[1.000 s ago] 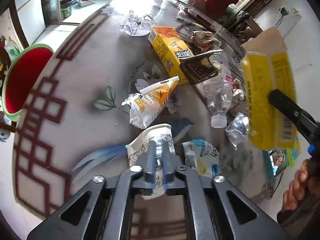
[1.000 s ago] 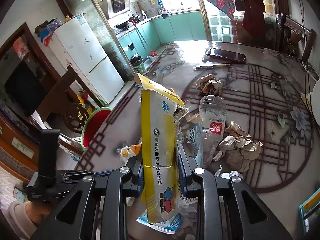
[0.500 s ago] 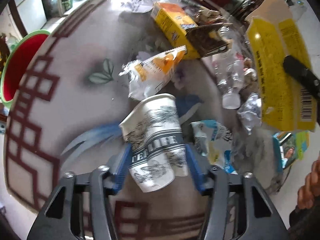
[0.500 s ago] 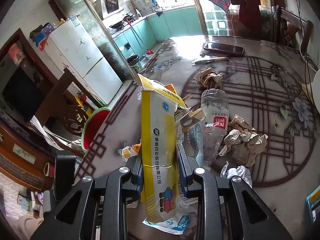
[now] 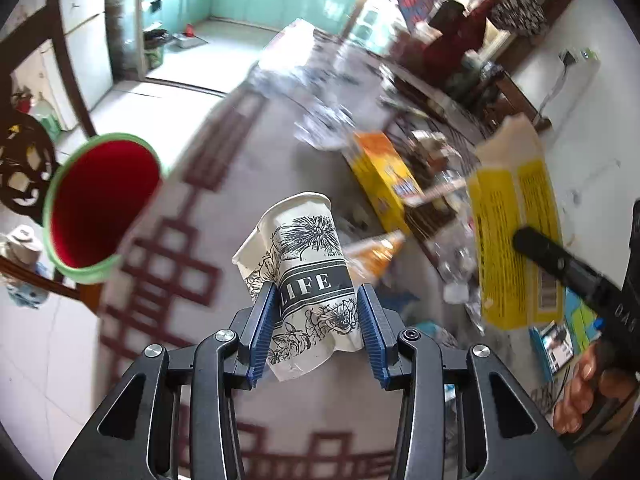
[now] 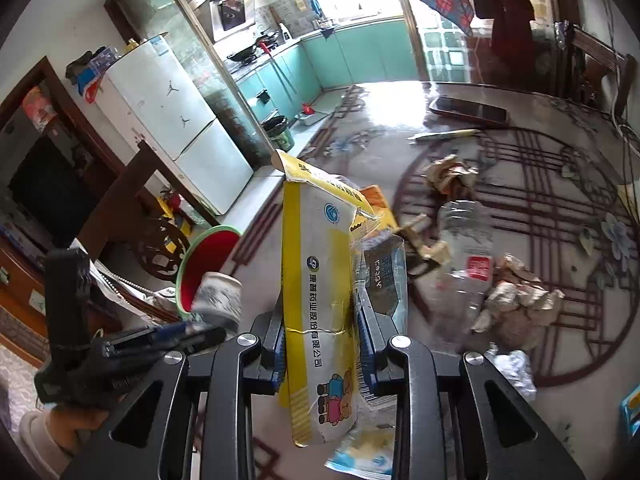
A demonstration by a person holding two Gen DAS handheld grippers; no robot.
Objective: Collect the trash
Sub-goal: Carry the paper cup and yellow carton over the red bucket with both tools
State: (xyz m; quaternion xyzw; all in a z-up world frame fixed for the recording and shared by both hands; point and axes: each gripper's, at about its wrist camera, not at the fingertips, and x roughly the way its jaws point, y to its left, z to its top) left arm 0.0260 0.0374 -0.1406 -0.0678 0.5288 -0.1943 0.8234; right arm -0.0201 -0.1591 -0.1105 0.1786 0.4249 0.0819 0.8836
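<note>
Both grippers (image 5: 316, 320) (image 6: 320, 344) raised, loaded.

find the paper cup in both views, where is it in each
Left wrist view: the paper cup sits at centre, clamped in the left gripper.
Right wrist view: the same cup is blurred at lower left, in front of the bin.
Shared landmark: the red bin with a green rim, at left in the left wrist view, just behind the cup in the right wrist view.

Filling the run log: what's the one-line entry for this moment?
left gripper: shut on paper cup | right gripper: shut on yellow carton | bin: open, left
</note>
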